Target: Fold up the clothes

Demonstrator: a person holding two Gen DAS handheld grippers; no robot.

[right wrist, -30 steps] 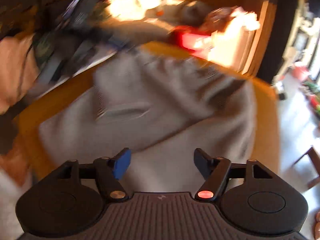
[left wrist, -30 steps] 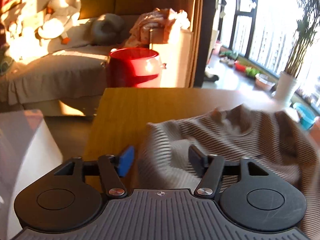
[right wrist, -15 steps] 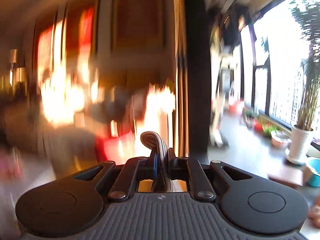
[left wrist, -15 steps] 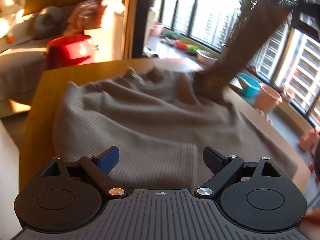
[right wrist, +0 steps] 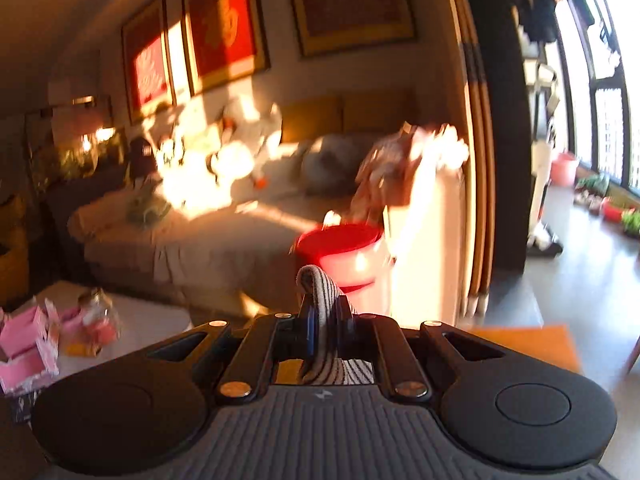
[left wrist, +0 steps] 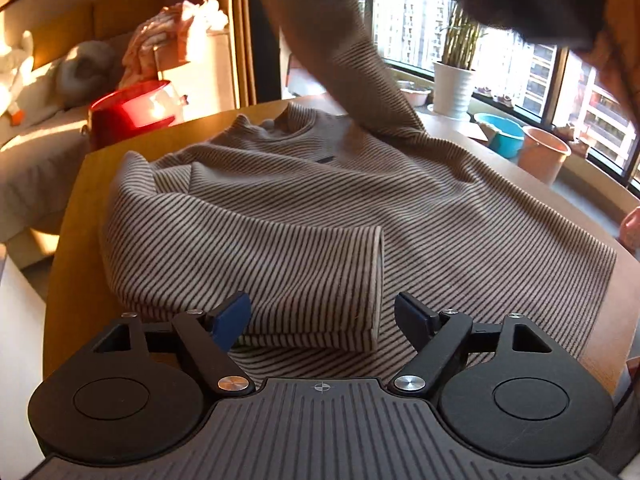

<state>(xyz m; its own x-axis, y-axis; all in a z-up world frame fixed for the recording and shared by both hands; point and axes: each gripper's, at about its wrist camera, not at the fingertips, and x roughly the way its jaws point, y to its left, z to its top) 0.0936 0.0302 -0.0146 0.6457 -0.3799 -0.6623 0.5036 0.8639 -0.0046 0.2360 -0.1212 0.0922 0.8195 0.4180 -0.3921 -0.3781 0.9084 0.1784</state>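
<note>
A brown-and-cream striped sweater (left wrist: 320, 200) lies spread on the wooden table (left wrist: 76, 208), collar at the far side. One sleeve (left wrist: 280, 264) is folded across its near part. My left gripper (left wrist: 320, 306) hovers low over the near hem. Its jaws are closing, with the folded sleeve's cuff end lying between the fingers and the pads clear of it. The other sleeve (left wrist: 360, 72) stretches up and out of the top of the left wrist view. My right gripper (right wrist: 323, 320) is shut on a fold of striped sweater fabric (right wrist: 316, 284), held up above the table.
A red bucket (left wrist: 132, 112) stands beyond the table's far edge, with a sofa behind it. A white plant pot (left wrist: 454, 88), a blue basin (left wrist: 500, 132) and a pink bucket (left wrist: 544, 156) sit by the window. Pink boxes (right wrist: 24, 348) lie on a low white table.
My right gripper shut on the sweater's fabric and rose with it, so its view now faces the room. The lifted sleeve climbed higher. My left gripper came in over the near hem.
</note>
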